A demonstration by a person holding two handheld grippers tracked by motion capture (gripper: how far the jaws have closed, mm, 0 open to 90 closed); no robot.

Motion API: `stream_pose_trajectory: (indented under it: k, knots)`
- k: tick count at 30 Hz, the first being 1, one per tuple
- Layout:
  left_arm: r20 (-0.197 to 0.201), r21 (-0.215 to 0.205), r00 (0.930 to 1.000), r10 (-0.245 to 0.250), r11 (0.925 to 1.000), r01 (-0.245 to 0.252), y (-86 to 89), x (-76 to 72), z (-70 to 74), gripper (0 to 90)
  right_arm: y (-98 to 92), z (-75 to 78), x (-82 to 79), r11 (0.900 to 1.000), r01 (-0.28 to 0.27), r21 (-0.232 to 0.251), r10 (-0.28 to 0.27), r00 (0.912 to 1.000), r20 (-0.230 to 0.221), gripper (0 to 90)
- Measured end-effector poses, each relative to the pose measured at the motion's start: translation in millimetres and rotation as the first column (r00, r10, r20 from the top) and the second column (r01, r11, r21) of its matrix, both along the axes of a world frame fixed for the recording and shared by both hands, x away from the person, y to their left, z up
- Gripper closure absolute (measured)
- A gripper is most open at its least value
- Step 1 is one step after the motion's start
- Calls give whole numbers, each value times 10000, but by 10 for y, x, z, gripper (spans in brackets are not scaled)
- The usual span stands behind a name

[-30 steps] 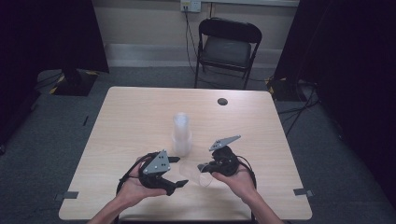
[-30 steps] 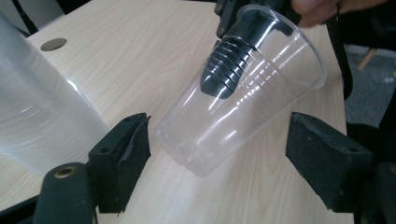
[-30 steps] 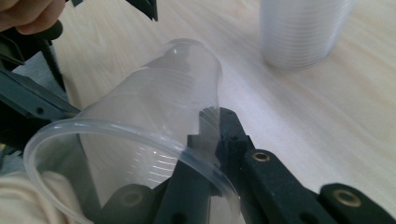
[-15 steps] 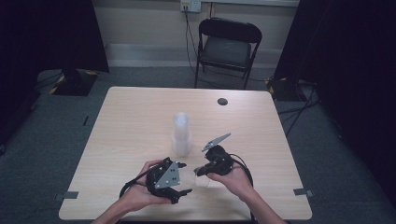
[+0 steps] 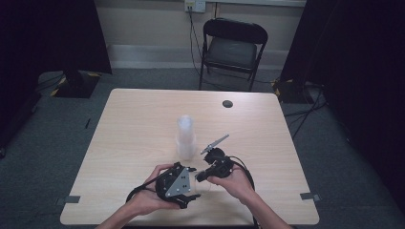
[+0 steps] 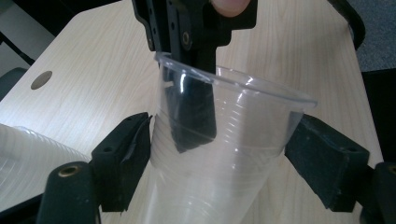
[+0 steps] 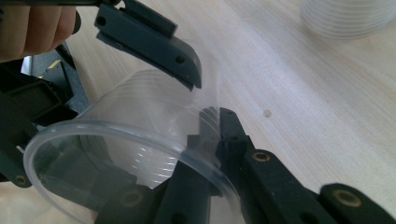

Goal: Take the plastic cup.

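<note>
1. The right gripper (image 5: 200, 174) pinched the rim of a clear plastic cup (image 6: 219, 140) low over the bench (image 5: 129, 129).
2. The left gripper (image 6: 219, 154) had its jaws spread around the cup, just closing, the left one seemingly touching.
3. A cup stack (image 5: 186, 136) stood nearby.

worktop (image 5: 133, 124): pale wood, with a dark round spot (image 5: 228, 103) near its far edge
chair (image 5: 232, 50): black, folding, beyond the worktop
wall outlet (image 5: 195, 5): cables hanging down

Dim, even overhead light on the table (image 5: 143, 119), dark surroundings (near parts soft-focused in both gripper views).
</note>
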State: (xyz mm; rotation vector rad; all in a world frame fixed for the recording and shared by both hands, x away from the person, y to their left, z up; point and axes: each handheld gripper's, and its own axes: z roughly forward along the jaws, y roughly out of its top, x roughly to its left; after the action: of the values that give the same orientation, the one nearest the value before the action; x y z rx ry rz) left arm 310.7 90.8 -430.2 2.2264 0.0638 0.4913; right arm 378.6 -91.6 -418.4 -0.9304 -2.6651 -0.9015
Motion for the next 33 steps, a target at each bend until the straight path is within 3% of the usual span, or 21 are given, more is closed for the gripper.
stream_pose_trajectory:
  k: [6,8,10,12,17,19,23,33]
  knots:
    - [266,226,9996,-64,9997,58,-42,-11,-34,230,28,-16,3,9999,-43,-103,41,9999,-122,900]
    - [231,95,9997,17,10000,-19,-60,-19,-40,227,43,-14,-2,9999,-62,-142,60,9999,-147,900]
    - [545,298,9985,6,9996,-22,-71,-36,-35,226,52,-9,-1,9999,-43,-126,41,9998,-181,900]
    - [443,45,9990,39,10000,-41,-85,-32,-34,232,57,-14,2,9999,-12,-113,10,9997,-254,900]
    - [726,353,9973,-102,9993,76,-122,-56,-63,256,81,-38,14,9997,86,-231,-94,9994,-335,900]
    - [656,198,9978,-121,9997,108,-116,-47,-69,271,77,-47,8,9996,138,-254,-148,9991,-387,900]
    - [897,199,9959,-146,9997,129,-112,-39,-70,283,60,-47,16,9993,330,-158,-335,9988,-354,900]
    - [620,-379,9981,47,9993,-23,-51,-6,-95,309,47,-45,20,9980,633,86,-630,9974,-339,797]
